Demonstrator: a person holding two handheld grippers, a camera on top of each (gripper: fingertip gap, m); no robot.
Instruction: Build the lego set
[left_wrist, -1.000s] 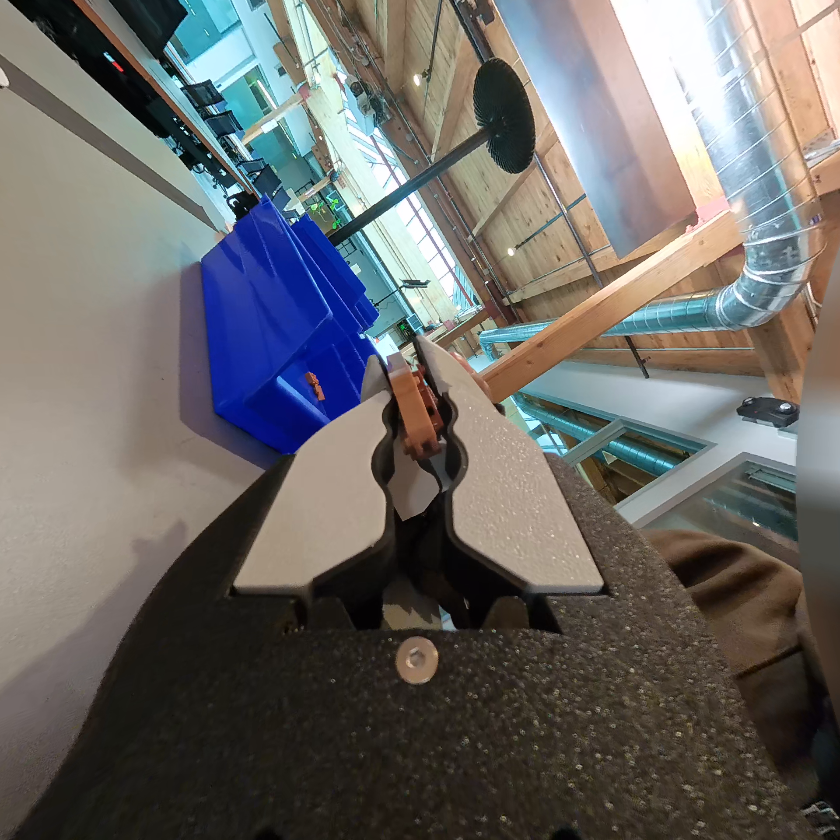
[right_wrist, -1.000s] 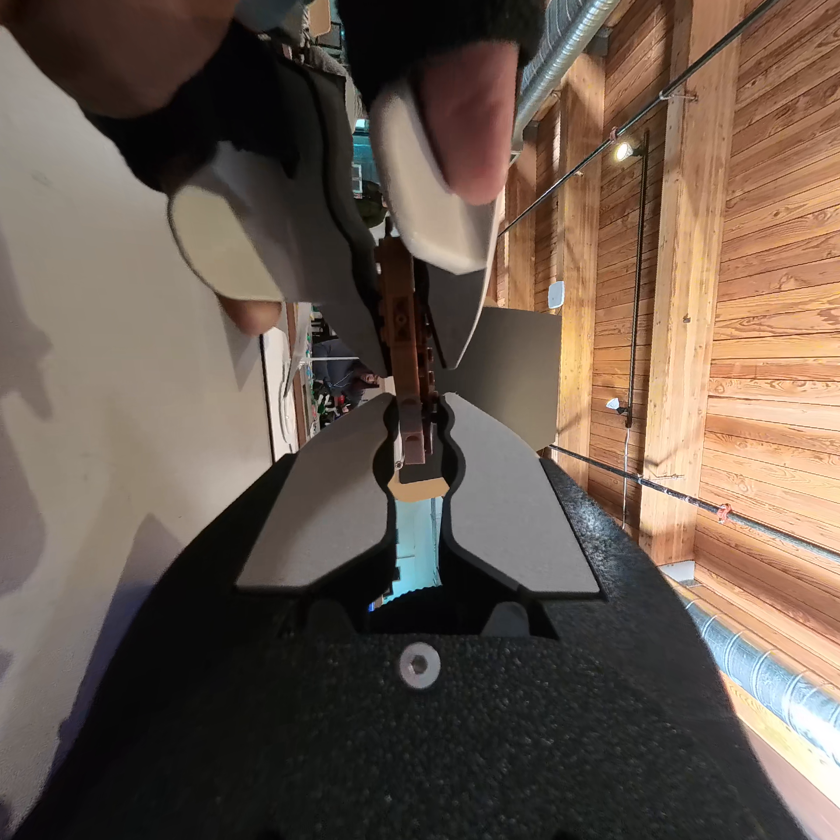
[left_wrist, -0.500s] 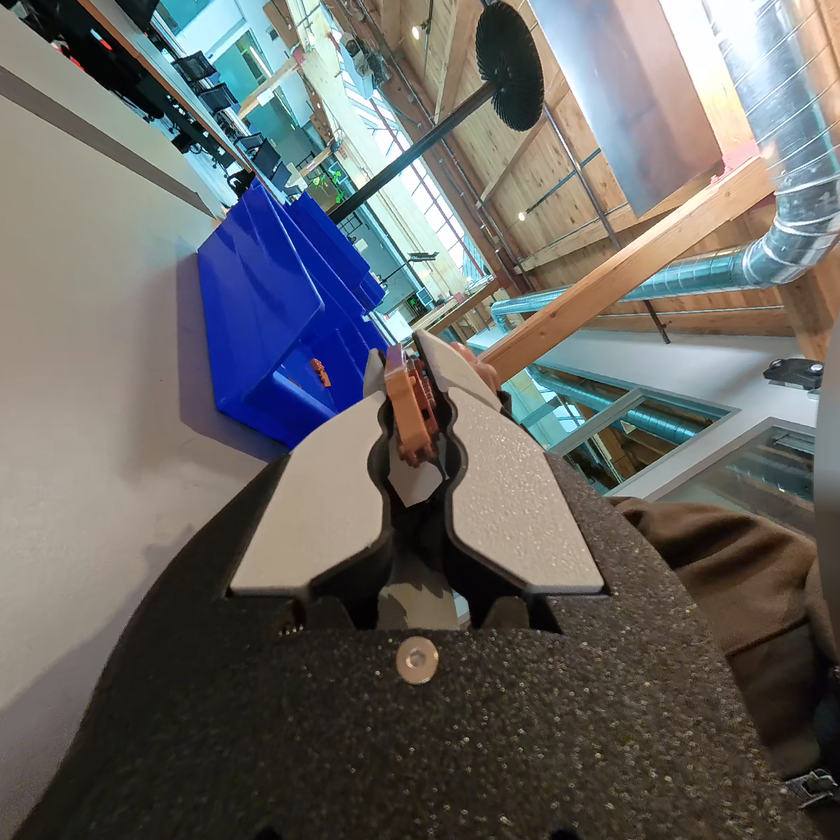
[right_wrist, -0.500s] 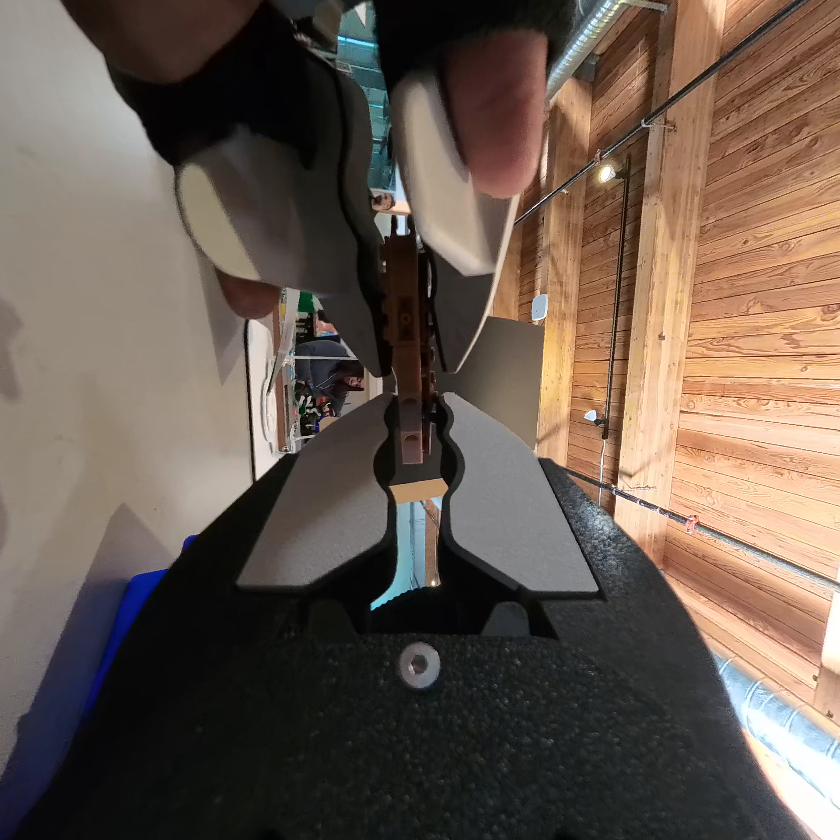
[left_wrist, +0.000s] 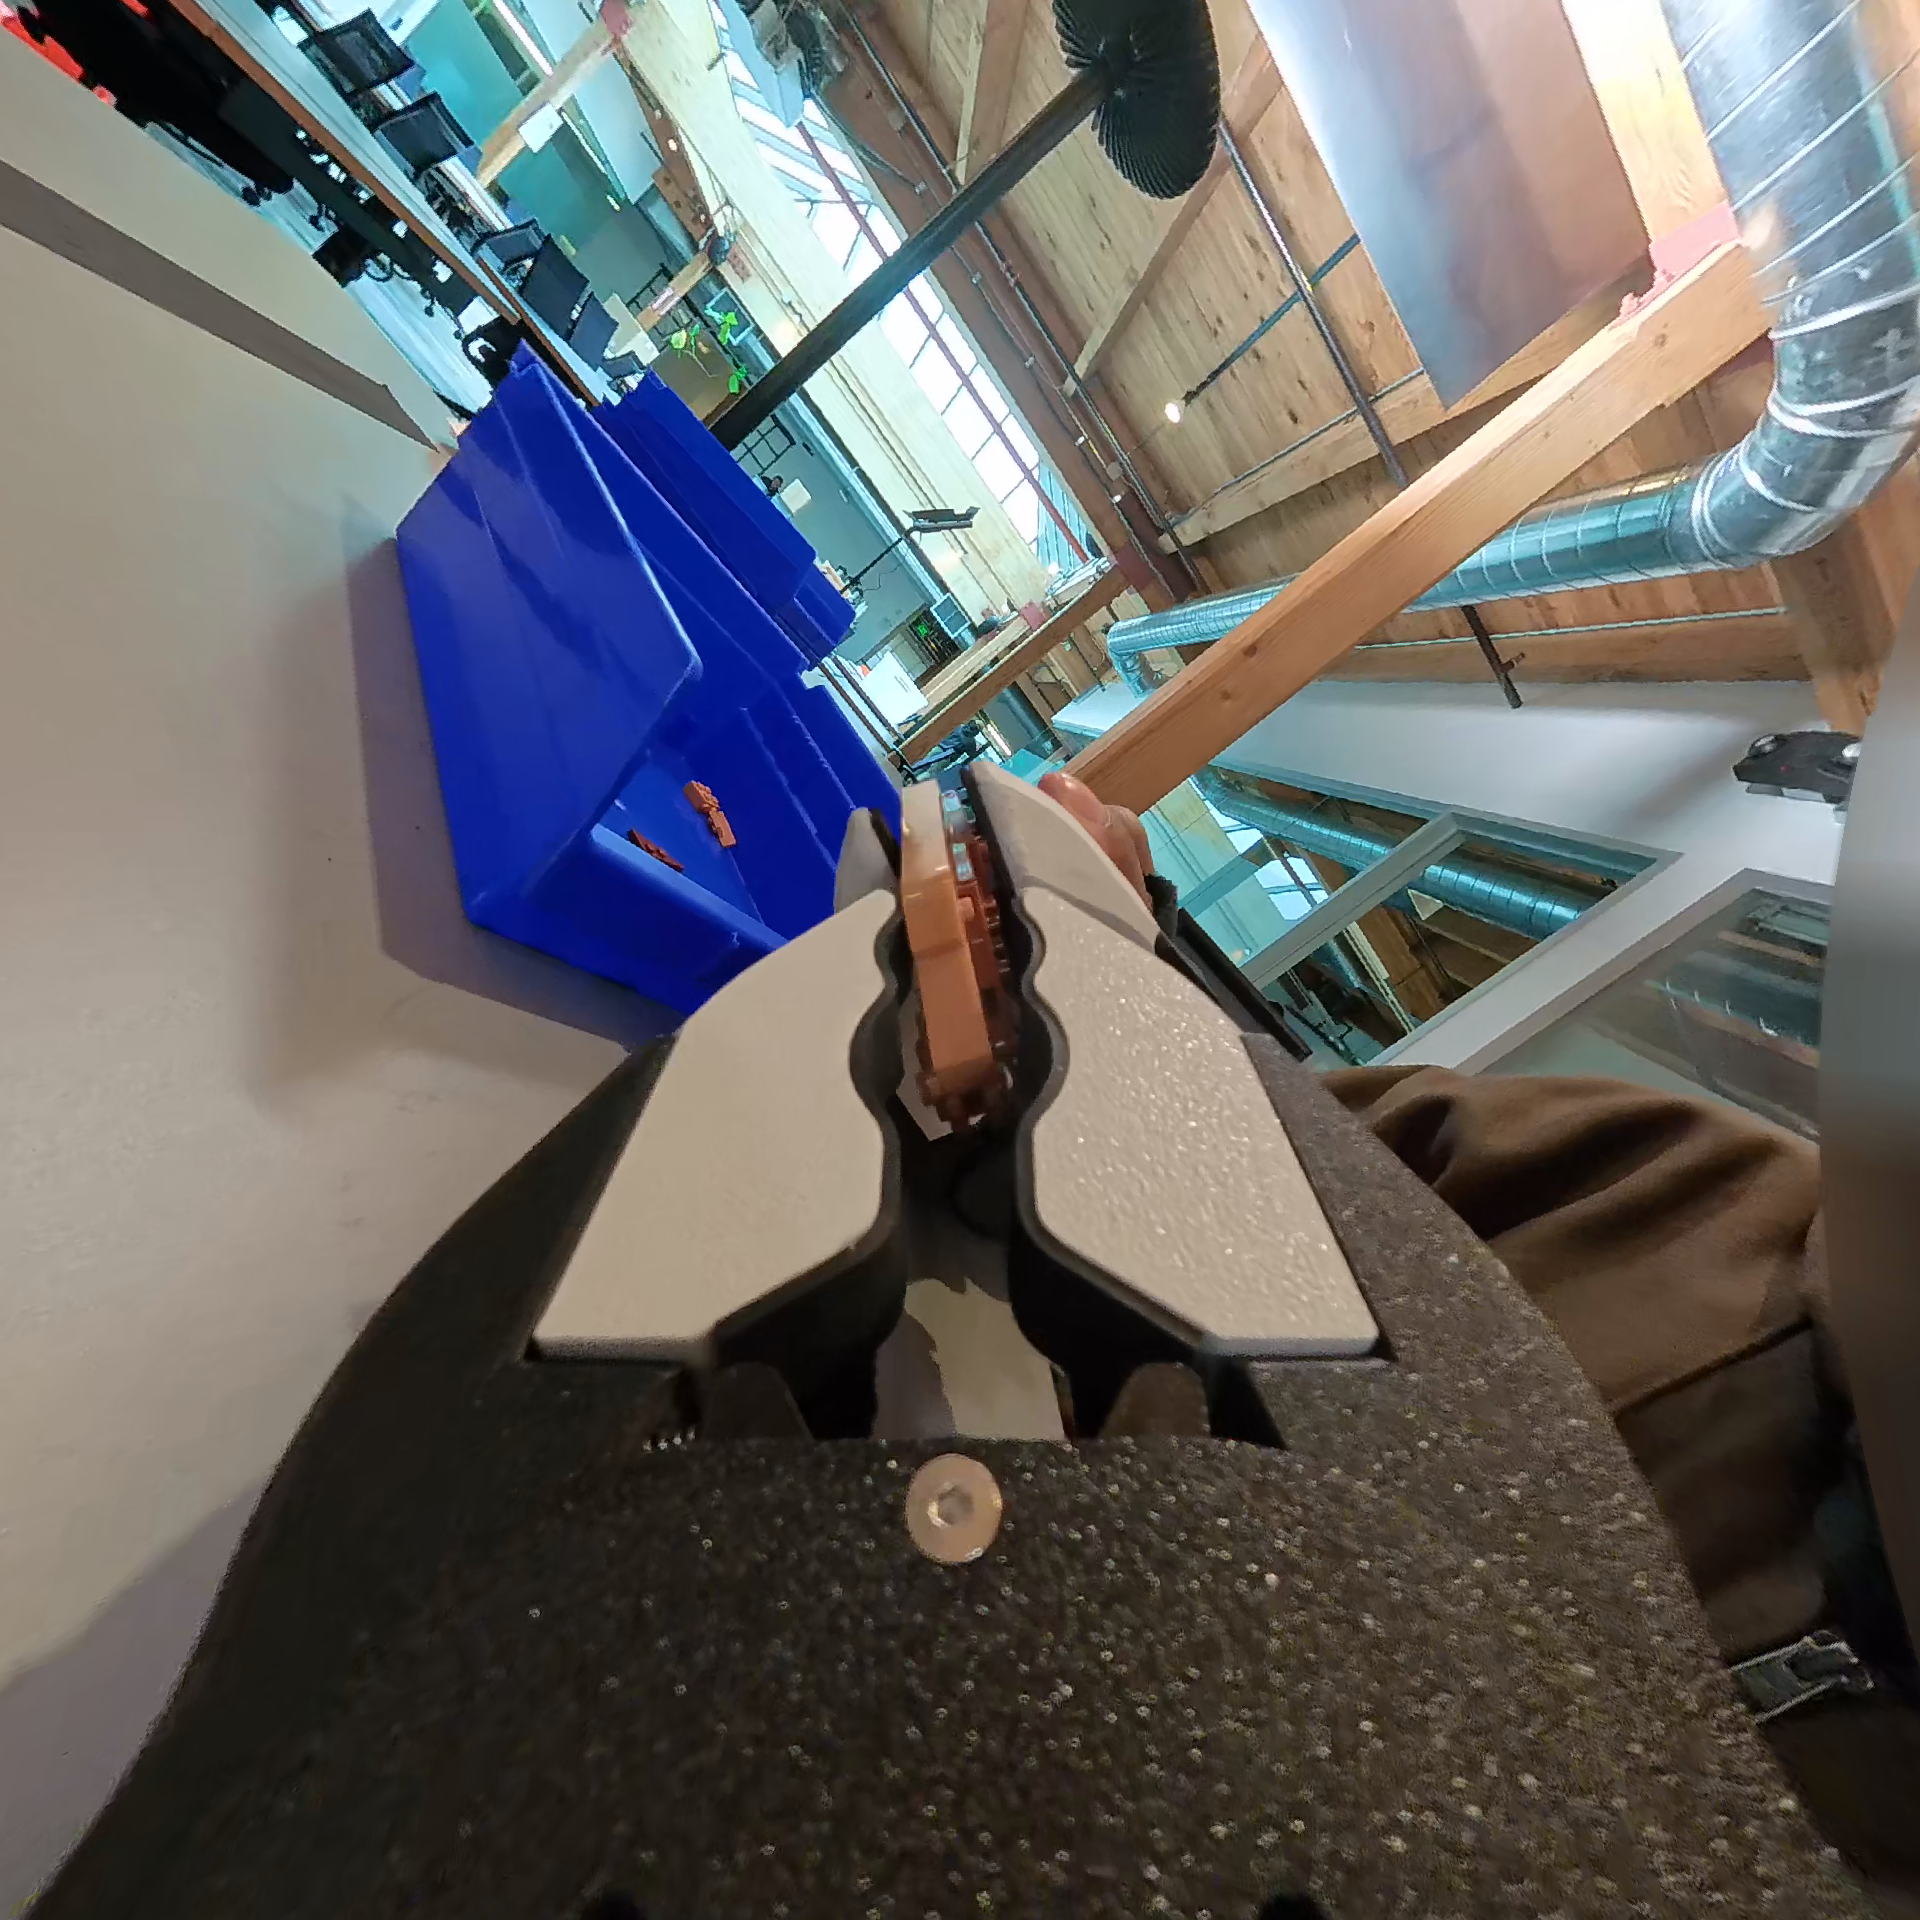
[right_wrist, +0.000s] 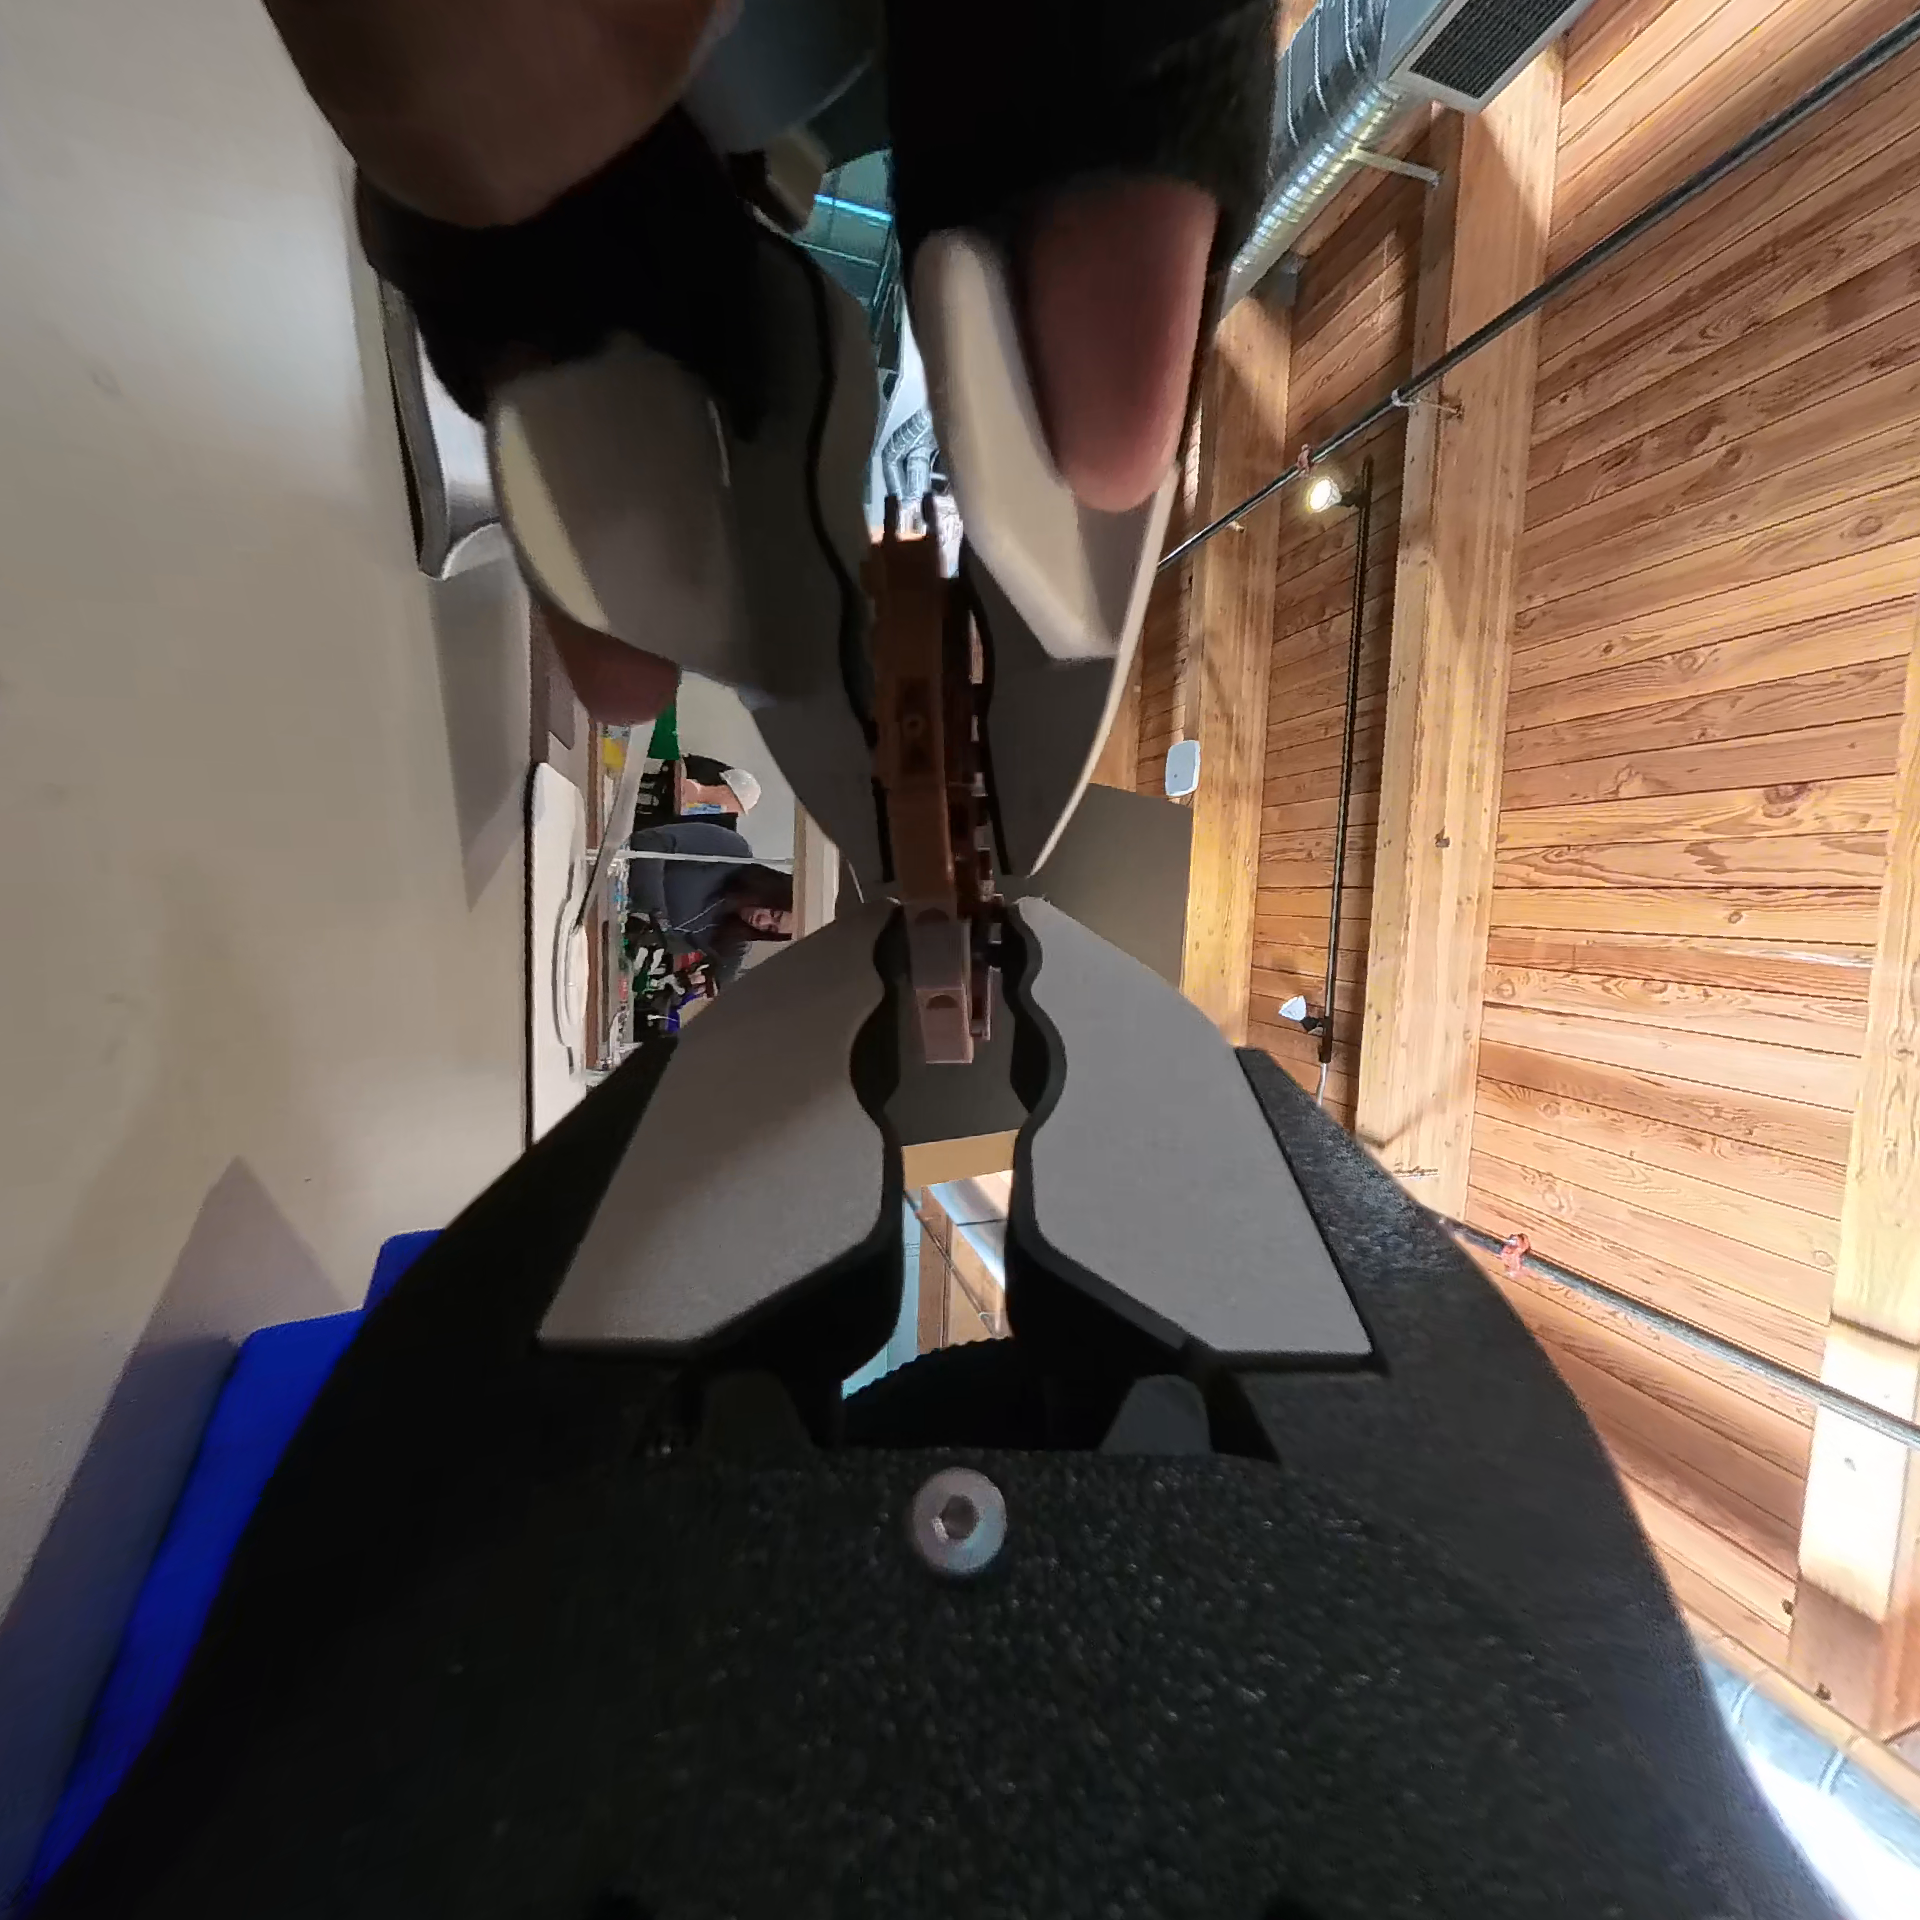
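Note:
A brown and tan lego assembly (left_wrist: 948, 997) is held in the air between my two grippers, which face each other tip to tip. My left gripper (left_wrist: 951, 914) is shut on one end of it. My right gripper (right_wrist: 951, 920) is shut on a dark brown piece (right_wrist: 943, 987) at the other end. In the right wrist view the assembly (right_wrist: 914, 717) runs up into the left gripper's grey fingers (right_wrist: 644, 520), held by a gloved hand (right_wrist: 1101, 343). In the left wrist view the right gripper's fingertips (left_wrist: 1049, 831) show just behind the assembly.
A blue parts bin (left_wrist: 561, 644) lies on the light table (left_wrist: 187, 831), with two or three loose brown pieces (left_wrist: 712, 810) in its compartment. The bin's corner (right_wrist: 208, 1507) shows low left in the right wrist view. A brown sleeve (left_wrist: 1558, 1195) is at the right. Left and right tips are no more than a few centimetres apart.
Both grippers stay shut on the assembly and have shifted together. The blue bin has come into the right wrist view, and the assembly sits a little deeper in the left jaws.

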